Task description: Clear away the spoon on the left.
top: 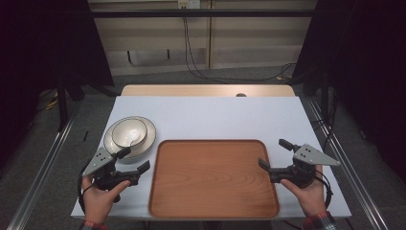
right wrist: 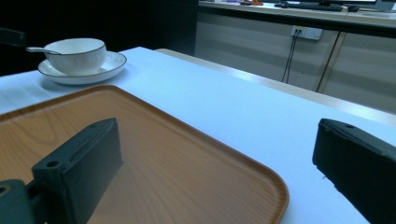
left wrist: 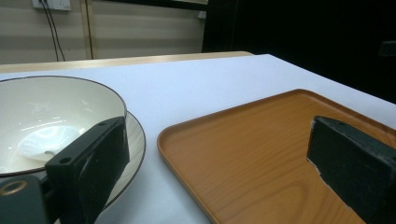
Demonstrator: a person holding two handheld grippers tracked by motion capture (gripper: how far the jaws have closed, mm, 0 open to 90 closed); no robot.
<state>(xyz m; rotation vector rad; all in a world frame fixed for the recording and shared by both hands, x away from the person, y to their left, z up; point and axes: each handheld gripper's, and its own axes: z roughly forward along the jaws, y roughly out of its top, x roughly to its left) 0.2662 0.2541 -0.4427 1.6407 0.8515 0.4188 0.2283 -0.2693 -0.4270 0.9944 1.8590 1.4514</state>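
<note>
An empty brown wooden tray [top: 213, 177] lies at the table's front centre. Left of it, a white bowl [top: 128, 132] sits on a dark-rimmed white plate [top: 146, 141]. A spoon handle [right wrist: 39, 49] sticks out over the bowl's [right wrist: 77, 53] rim. My left gripper [top: 135, 159] is open, held between the plate and the tray's left edge, with nothing between its jaws. In the left gripper view one jaw stands before the bowl [left wrist: 46, 116] and the other over the tray [left wrist: 261, 154]. My right gripper [top: 274, 153] is open at the tray's right edge, one jaw over the tray [right wrist: 163, 154].
A white sheet [top: 215, 115] covers the table, and a strip of wood [top: 206, 90] shows at its far edge. Metal rails [top: 43, 167] run along the floor on both sides. Cables [top: 191, 57] hang down the back wall.
</note>
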